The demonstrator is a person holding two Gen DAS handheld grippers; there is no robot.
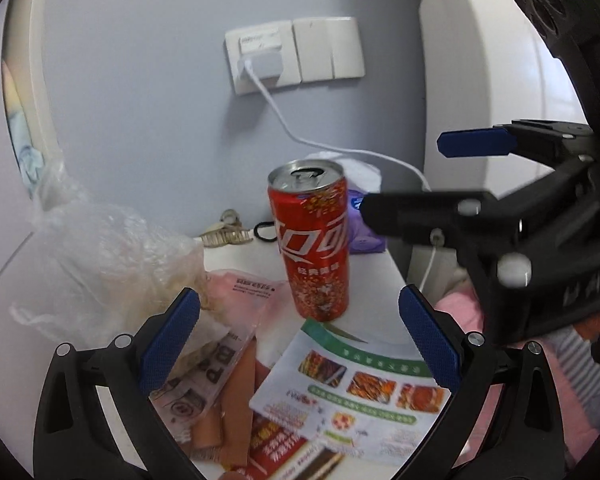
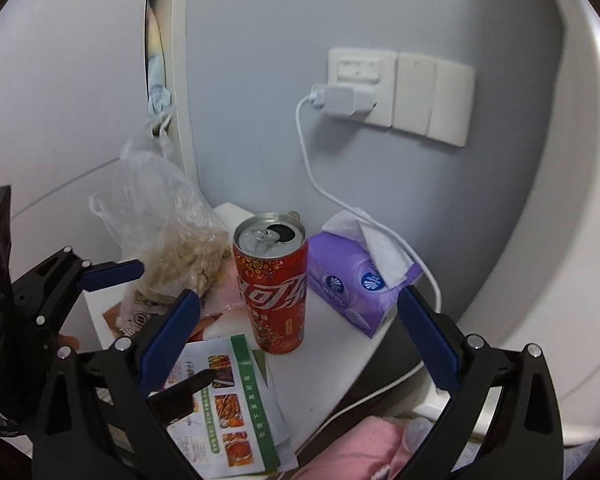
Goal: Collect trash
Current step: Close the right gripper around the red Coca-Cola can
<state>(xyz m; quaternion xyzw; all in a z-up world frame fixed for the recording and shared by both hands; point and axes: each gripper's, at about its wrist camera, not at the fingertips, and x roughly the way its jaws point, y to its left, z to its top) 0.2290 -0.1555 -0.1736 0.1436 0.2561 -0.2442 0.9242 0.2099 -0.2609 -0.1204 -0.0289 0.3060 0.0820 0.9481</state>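
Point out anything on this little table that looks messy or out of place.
The flyers hang past the table's front edge, and wrappers lie heaped under the plastic bag. The can stands upright, already opened. No spill shows.

Small white shelf (image 2: 332, 344), against a grey wall:
- red opened aluminium drink can (image 2: 271, 286), upright, mid-shelf;
- purple soft tissue pack (image 2: 356, 292), at the right edge;
- clear plastic bag of pale food scraps (image 2: 168, 232), at the left;
- green-bordered printed food leaflet (image 2: 228, 404), over the front edge.

Right gripper (image 2: 300, 344): blue-padded jaws spread wide, empty.
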